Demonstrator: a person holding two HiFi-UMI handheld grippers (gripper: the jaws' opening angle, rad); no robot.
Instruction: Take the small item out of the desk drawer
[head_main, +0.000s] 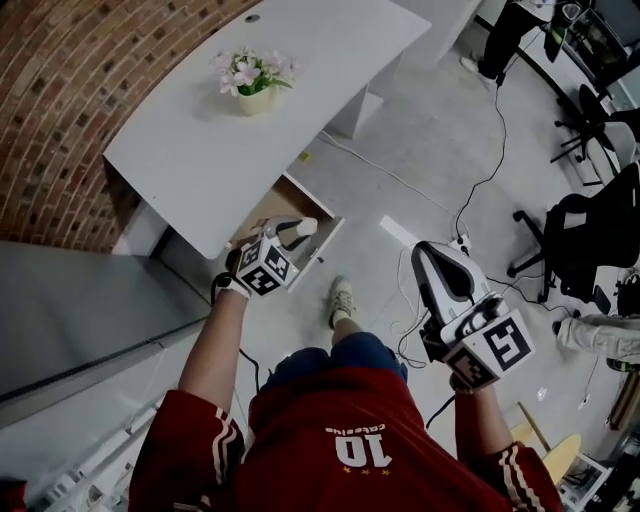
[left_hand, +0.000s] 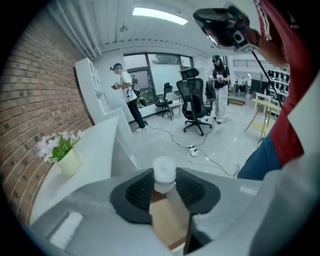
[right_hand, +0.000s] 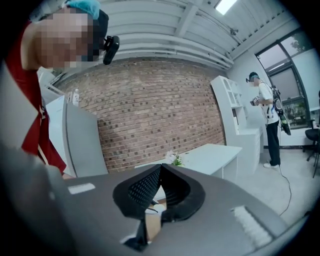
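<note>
A small white, round-topped item (left_hand: 164, 172) sits between the black ribbed pads of my left gripper (left_hand: 164, 176), which is shut on it. In the head view the left gripper (head_main: 300, 230) hangs over the front of the open desk drawer (head_main: 262, 212), whose wooden inside shows under the white desk (head_main: 300, 90). The same brown drawer floor (left_hand: 167, 220) appears below the held item in the left gripper view. My right gripper (head_main: 434, 256) is off to the right above the floor, away from the drawer. Its jaws meet at the tips (right_hand: 159, 171) with nothing between them.
A pot of pink flowers (head_main: 255, 85) stands on the desk. A brick wall (head_main: 80, 100) runs behind it. Cables and a power strip (head_main: 460, 240) lie on the floor, with office chairs (head_main: 585, 235) at the right. Two people (left_hand: 126, 92) stand farther back in the room.
</note>
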